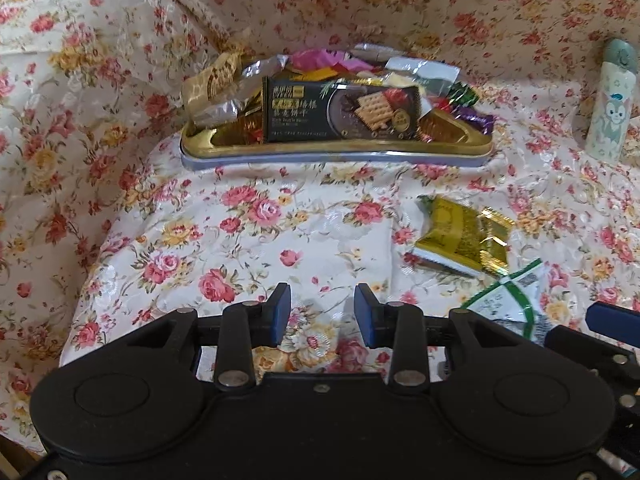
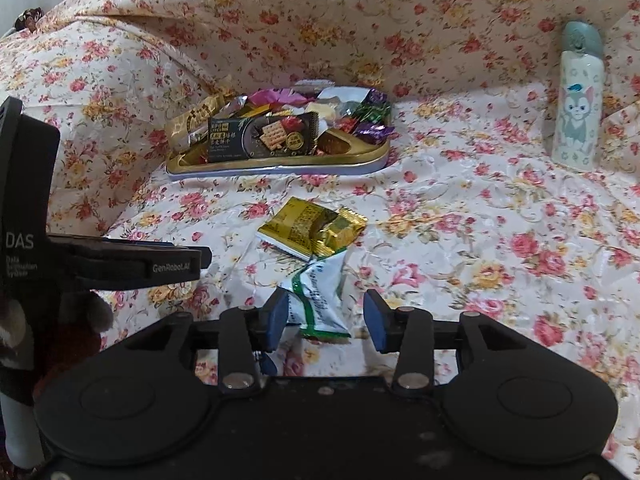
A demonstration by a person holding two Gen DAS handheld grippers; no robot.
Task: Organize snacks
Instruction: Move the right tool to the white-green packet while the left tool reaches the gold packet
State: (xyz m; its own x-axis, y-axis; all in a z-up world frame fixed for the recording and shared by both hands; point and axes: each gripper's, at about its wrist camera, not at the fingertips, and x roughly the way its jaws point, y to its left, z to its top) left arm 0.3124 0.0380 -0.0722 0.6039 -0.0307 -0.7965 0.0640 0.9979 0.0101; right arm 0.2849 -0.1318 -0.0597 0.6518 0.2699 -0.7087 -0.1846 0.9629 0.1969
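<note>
A gold tray [image 1: 304, 151] [image 2: 256, 166] at the back is heaped with wrapped snacks, with a black cracker pack [image 1: 340, 114] [image 2: 262, 136] leaning at its front. A gold-green packet [image 1: 464, 236] [image 2: 312, 228] lies on the floral cloth in front of the tray. A white-green packet [image 2: 320, 300] [image 1: 504, 300] lies just nearer than it. My right gripper [image 2: 326, 320] is open, with the white-green packet's near end between its fingers. My left gripper [image 1: 322, 312] is open and empty over bare cloth, left of both packets.
A white bottle with a cartoon cat [image 1: 610, 108] [image 2: 578, 100] stands at the right. The floral cloth [image 2: 460, 220] covers the surface and rises as a wall behind the tray. The left gripper's body [image 2: 100, 260] shows at the left of the right wrist view.
</note>
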